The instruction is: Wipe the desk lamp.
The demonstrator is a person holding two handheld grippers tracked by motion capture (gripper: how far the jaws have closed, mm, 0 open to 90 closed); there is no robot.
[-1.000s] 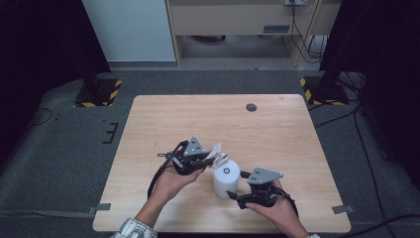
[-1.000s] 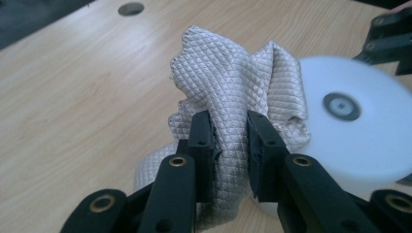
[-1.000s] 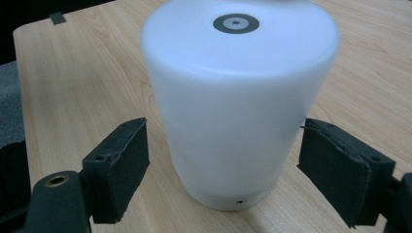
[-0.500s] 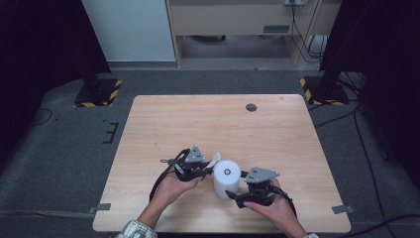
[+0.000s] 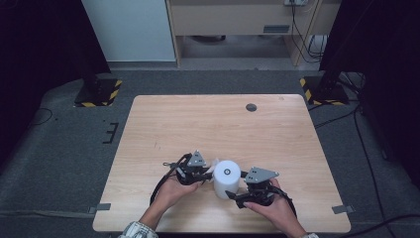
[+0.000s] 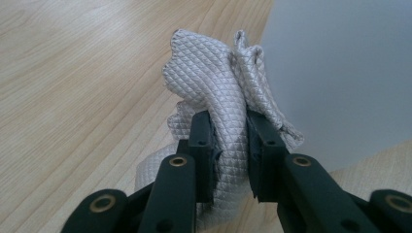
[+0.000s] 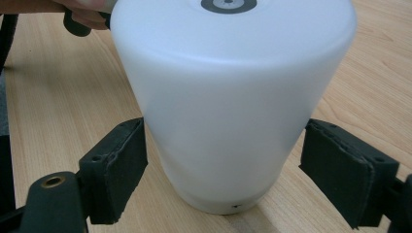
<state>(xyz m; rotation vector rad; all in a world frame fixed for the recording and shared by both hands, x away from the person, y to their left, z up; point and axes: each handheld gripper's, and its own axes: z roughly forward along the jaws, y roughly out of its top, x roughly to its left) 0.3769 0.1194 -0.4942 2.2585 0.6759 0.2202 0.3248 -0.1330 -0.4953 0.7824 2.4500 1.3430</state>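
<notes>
1. A white, frosted plastic lamp-like cylinder [image 5: 226, 178] with a grey ringed disc on top stands upright near the front edge of the pale wooden table [image 5: 218, 124].
2. The left gripper [image 6: 229, 145], held just left of the cylinder, has its jaws clamped on a crumpled white quilted cloth [image 6: 218, 92].
3. The right gripper [image 7: 226, 162] has its jaws spread apart around the cylinder's base, the left pad just beside the wall, the right pad clear of it.
</notes>
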